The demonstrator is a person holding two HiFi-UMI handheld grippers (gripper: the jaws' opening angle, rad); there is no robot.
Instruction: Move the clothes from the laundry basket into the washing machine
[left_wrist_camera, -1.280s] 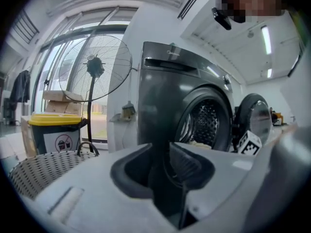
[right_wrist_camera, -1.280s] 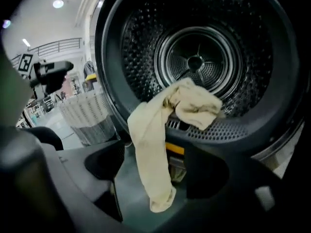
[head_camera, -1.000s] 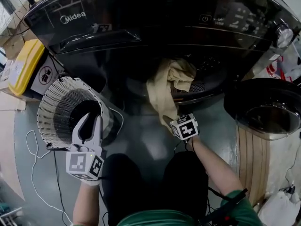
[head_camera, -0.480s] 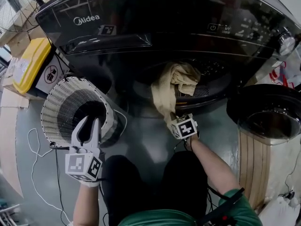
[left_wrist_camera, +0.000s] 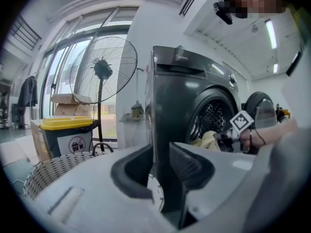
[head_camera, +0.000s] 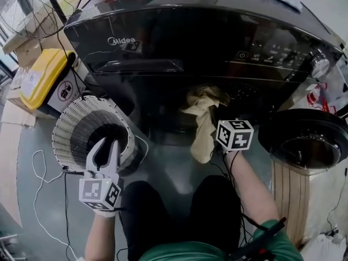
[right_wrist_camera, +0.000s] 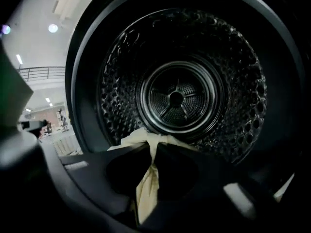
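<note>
clamping a beige cloth [head_camera: 202, 137] in the right gripper [right_wrist_camera: 151, 147], jaws tight, right at the open drum of the washing machine [head_camera: 206, 42], tail dangling. holding the left gripper [head_camera: 105, 148] over the laundry basket [head_camera: 76, 124], jaws spread, empty.

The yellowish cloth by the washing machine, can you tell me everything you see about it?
The cloth is pale yellow-beige, soft and crumpled, and looks like thin fabric. One bunched end sits at the mouth of the washing machine, and the rest hangs down in front of the dark opening. The right tongs are shut on a pinched fold of it, right in front of the drum. In the right gripper view it spreads out past the tongs' tips and trails down between them.
</note>
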